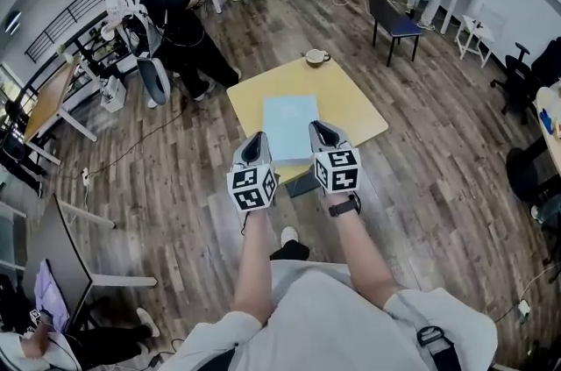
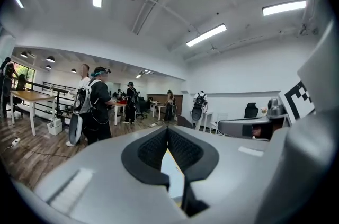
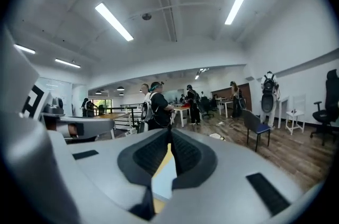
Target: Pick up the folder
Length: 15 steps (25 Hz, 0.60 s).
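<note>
A square yellow table point(image 1: 351, 110) stands on a brown wood-plank floor point(image 1: 175, 176). A flat, pale blue rectangular folder point(image 1: 291, 125) lies on its top (roughly mid-table, edges parallel to the table's). Beyond the folder, at the table's far edge, sits a small pale round cup point(image 1: 316, 57).

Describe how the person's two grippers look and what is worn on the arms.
Both alike: the left gripper and right gripper have pale grey shells, black textured pads and a white cube with black square markers. No cables show. The shirt is light and short-sleeved; a dark watch sits on the right wrist.
</note>
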Motion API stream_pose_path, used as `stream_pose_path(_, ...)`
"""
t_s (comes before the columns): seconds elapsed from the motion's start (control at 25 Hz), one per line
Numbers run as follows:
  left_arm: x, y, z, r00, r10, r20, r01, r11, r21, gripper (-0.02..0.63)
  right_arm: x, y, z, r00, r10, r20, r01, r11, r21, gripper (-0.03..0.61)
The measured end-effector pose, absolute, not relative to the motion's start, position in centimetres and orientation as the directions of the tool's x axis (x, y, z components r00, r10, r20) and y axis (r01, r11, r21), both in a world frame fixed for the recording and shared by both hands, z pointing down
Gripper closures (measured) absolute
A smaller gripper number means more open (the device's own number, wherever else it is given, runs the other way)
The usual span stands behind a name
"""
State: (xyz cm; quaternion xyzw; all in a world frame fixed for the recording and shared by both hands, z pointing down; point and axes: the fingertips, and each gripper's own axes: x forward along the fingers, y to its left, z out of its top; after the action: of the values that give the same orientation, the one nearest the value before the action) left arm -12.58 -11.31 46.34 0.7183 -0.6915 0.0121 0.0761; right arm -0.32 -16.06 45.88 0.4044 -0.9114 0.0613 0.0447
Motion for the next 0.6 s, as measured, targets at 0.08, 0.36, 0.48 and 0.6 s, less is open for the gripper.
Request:
stream_pose_path(0.08,-13.4,-13.9,46.5,0.048,-0.992,0.121,-0.995,-0.038,0.089,0.603,-1.2,-18.4,46.6,-0.670,-0.728,0.145,-0.741,0.667,-0.080,0.561)
stream_pose_path(0.36,-17.2,-26.2,48.6,0.096,-0.983,0.153,-0.991,-0.080,0.111,0.603,-5.4,-29.3,48.9,-0.679,-0.707,0.200,-0.732,0.673,-0.104,0.561)
stream_pose_path(0.48,-18.9,-30.6,50.4,0.116,-0.973,0.199,-0.987,-0.090,0.135,0.601,-6.6,-33.1,50.5,-0.667,-0.707,0.234,-0.741,0.661,-0.118,0.561)
stream_pose_path(0.6,-20.8,-33.4,53.0,0.127,-0.959,0.255,-0.983,-0.087,0.164,0.601,-7.7,-35.9,53.1,-0.653,-0.697,0.298,-0.751,0.647,-0.133,0.561)
